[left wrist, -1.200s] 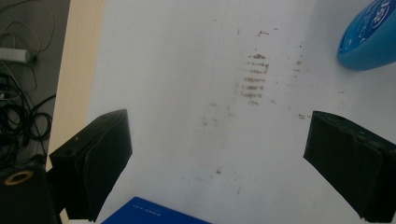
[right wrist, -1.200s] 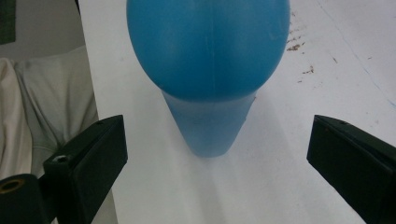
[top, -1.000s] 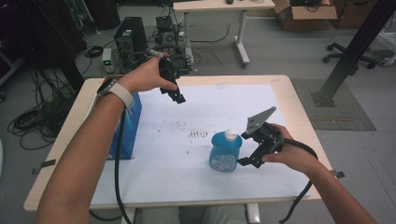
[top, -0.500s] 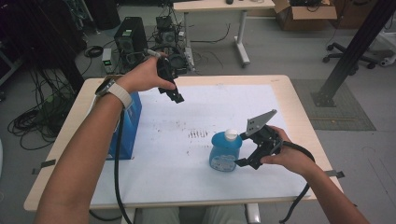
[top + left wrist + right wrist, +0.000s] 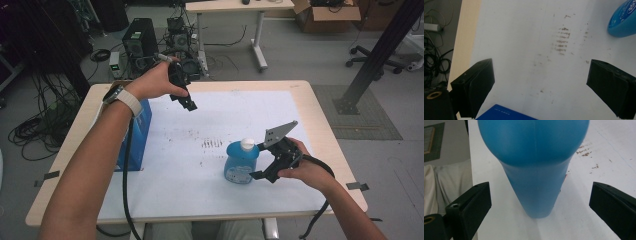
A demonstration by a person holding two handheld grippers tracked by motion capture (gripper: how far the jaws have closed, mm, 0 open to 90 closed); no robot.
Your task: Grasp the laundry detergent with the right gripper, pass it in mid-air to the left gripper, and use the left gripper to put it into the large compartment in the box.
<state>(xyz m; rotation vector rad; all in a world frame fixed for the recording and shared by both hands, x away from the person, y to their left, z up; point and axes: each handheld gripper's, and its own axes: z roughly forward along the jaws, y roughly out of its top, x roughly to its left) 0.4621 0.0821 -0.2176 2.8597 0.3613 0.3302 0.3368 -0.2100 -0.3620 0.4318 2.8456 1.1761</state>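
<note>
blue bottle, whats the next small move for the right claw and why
Probably ease the right claw forward and close it on the blue bottle. In the right gripper view its jaws stand open on either side of the bottle's body without touching it, and the bottle stands upright on the white sheet.

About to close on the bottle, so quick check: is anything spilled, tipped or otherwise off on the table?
Only the brownish smudges on the white table cover, left of the blue bottle; they look like dried marks, not a fresh spill. The bottle stands upright with its cap on, between the right gripper's open jaws.
</note>
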